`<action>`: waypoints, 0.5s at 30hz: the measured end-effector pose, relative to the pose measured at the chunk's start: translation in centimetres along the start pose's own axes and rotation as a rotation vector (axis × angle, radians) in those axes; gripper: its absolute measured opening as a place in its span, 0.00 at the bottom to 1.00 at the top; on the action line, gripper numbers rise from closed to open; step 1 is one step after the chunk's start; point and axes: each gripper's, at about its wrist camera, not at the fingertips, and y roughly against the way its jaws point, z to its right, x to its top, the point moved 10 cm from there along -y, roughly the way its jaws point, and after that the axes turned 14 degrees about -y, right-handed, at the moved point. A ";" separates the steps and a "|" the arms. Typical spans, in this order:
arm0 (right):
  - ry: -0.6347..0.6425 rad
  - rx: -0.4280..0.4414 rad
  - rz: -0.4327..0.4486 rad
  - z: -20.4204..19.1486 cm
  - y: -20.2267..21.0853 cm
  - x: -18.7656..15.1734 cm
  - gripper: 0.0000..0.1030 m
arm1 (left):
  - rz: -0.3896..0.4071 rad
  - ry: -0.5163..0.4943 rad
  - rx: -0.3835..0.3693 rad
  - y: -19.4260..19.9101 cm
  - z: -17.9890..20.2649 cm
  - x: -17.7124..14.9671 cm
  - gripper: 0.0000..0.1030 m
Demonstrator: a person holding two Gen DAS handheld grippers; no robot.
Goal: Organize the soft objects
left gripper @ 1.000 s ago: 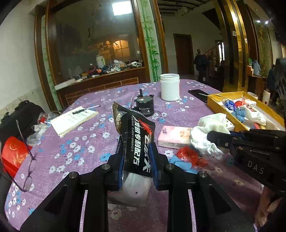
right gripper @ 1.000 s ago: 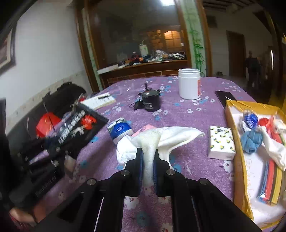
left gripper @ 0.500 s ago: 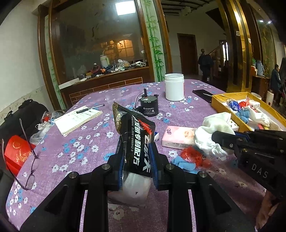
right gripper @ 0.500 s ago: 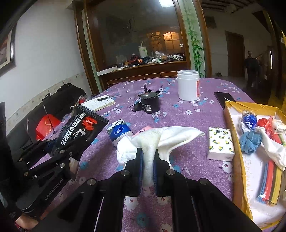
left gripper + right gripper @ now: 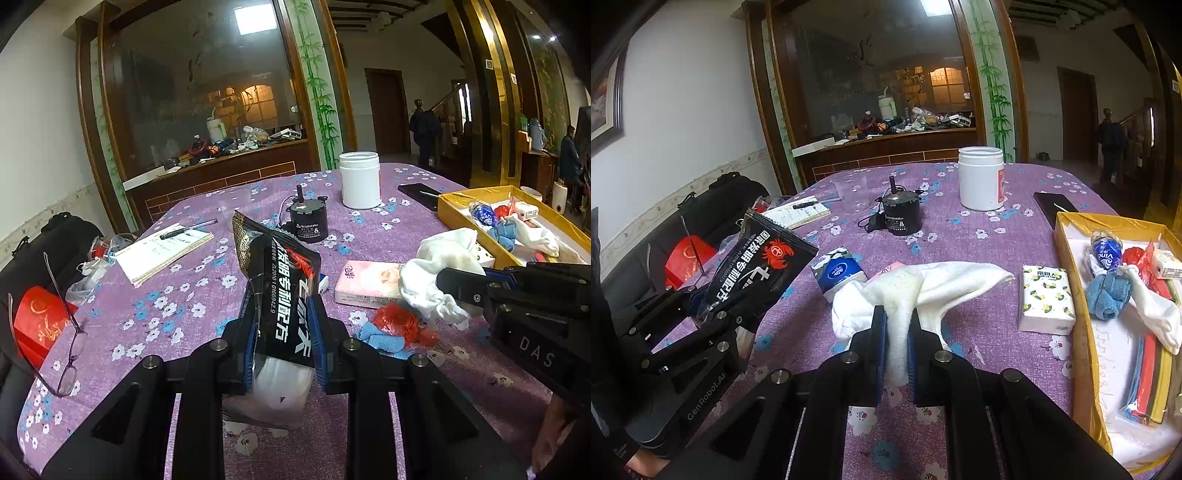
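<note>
Two grippers: both loaded, above purple table (image 5: 192, 295).
L view, left gripper (image 5: 282, 343): jaws narrow, clamped on black pouch (image 5: 284, 288), upright, off cloth.
L view, right gripper (image 5: 461, 286): at R edge, white sock (image 5: 436, 273) in it, near pink tissue pack (image 5: 365, 282).
R view, right gripper (image 5: 895, 332): jaws nearly closed, pinching sock (image 5: 923, 284); yellow box (image 5: 1078, 332) to R w/ more soft items.
R view, pouch (image 5: 757, 269): at L, tilted.

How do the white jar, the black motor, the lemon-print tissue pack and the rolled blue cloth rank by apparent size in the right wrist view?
1. white jar
2. lemon-print tissue pack, though it lies nearer the camera
3. black motor and rolled blue cloth: too alike to rank
</note>
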 end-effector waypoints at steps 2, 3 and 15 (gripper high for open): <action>0.001 0.000 0.001 0.0 -0.1 0.0 0.09 | 0.001 -0.001 0.001 0.0 0.0 0.0 0.21; 0.002 -0.001 0.002 0.0 -0.1 0.0 0.09 | 0.001 -0.004 0.002 0.0 0.0 0.0 0.21; 0.003 -0.001 0.011 0.0 0.0 0.2 0.09 | 0.002 -0.017 0.013 0.2 0.1 0.0 0.21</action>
